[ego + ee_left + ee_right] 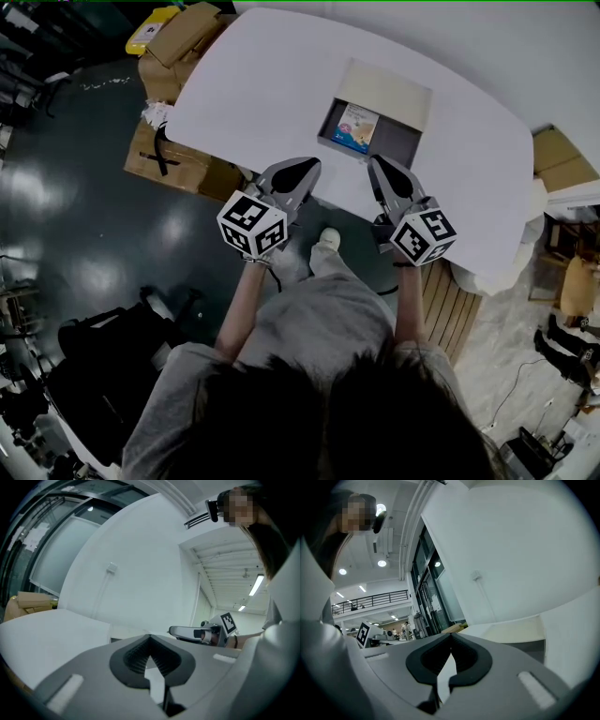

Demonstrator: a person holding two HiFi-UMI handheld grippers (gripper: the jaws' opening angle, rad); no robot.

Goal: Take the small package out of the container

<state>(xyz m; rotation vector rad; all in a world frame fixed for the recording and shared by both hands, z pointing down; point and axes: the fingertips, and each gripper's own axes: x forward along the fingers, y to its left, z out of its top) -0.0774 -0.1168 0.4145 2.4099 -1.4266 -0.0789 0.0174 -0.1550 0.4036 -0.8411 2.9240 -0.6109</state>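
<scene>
A shallow grey container [398, 141] with a pale open lid lies on the white table [272, 84]. Inside it, on the left, rests the small package [354, 128] with blue and white print. My left gripper [307, 165] hovers at the table's near edge, just left of and short of the container, its jaws shut and empty. My right gripper [376, 161] is level with it, near the container's front edge, also shut with nothing in it. In the right gripper view the closed jaws [450, 637] point at the container [520, 634]. The left gripper view shows shut jaws [150, 638] and the other gripper [201, 633].
Cardboard boxes [178, 47] stand at the table's far left, with more [173, 159] on the floor below. A black bag [103, 375] lies on the dark floor at left. A wooden pallet [452, 300] sits at right. The person's shoe [327, 238] is under the table edge.
</scene>
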